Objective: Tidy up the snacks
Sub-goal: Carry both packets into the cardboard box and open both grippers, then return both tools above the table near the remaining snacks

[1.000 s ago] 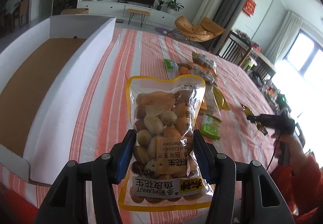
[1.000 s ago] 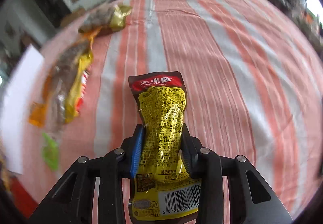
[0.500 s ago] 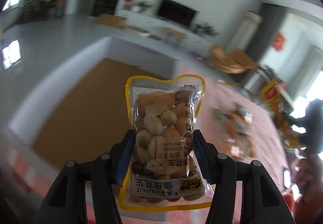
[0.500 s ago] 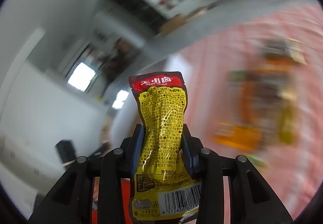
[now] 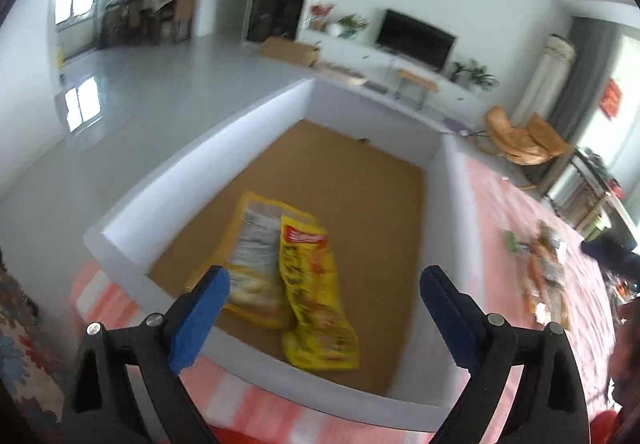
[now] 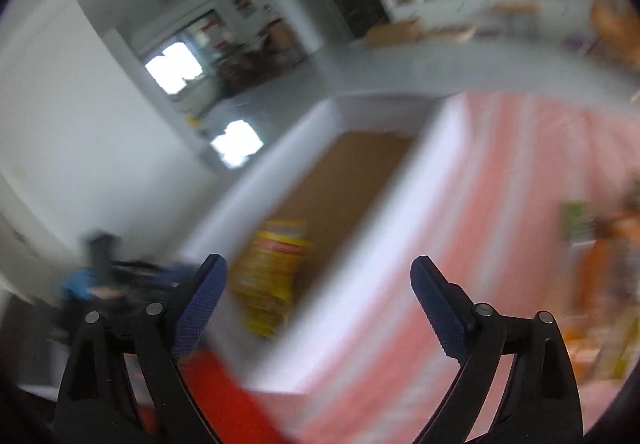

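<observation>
Drop step: both packets (image 5: pixel 280 264) lie in the box (image 5: pixel 200 172); left gripper (image 5: pixel 324 284) and right gripper (image 6: pixel 318 280) are opening, nothing between. Next I'd grab from the snack pile (image 5: pixel 544 276) beside the box.

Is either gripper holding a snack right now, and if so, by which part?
Neither. The left gripper and right gripper are opening with nothing between them; two packets are in the box.

A home living room: television (image 5: pixel 416 40), armchair (image 5: pixel 524 140), houseplants (image 5: pixel 474 73).
</observation>
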Demonstrator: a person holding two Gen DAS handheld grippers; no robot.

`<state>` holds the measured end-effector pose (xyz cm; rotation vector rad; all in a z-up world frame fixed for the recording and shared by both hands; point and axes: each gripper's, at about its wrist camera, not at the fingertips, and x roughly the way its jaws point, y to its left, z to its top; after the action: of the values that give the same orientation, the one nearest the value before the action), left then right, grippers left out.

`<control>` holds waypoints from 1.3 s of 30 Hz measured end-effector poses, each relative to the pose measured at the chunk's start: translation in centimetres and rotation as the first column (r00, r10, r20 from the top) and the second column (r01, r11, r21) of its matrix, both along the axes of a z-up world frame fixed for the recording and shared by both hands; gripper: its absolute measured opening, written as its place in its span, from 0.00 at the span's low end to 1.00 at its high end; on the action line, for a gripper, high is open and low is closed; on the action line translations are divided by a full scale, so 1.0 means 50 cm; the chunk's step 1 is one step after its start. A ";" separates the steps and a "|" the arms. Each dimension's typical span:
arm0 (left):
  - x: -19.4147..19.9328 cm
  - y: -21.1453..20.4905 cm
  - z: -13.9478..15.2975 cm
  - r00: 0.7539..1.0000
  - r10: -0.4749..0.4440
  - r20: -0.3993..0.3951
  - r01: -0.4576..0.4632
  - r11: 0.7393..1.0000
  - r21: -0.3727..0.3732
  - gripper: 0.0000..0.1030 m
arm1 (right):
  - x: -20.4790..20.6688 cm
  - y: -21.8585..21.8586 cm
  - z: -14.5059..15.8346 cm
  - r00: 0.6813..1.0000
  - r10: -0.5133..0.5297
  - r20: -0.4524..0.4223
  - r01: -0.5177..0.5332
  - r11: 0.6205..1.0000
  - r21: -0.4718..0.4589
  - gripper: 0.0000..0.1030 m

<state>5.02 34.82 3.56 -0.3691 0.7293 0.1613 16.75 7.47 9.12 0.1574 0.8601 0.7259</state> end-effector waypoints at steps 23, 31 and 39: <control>0.154 -0.544 -0.218 0.886 -0.415 -0.207 0.427 0.904 0.011 0.99 | -0.127 -0.685 -0.328 0.793 -0.598 0.120 0.584 0.688 -0.431 0.94; 0.182 -0.565 -0.245 0.889 -0.408 -0.209 0.433 0.897 0.089 0.99 | -0.116 -0.687 -0.349 0.793 -0.603 0.084 0.576 0.698 -0.425 0.98; 0.193 -0.572 -0.256 0.889 -0.414 -0.197 0.441 0.889 0.124 0.99 | -0.111 -0.679 -0.353 0.797 -0.598 0.084 0.566 0.692 -0.448 1.00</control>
<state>14.68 6.22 -9.22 -0.0270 0.9386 -0.1700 11.19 -26.49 -8.53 0.0288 0.9544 -0.0997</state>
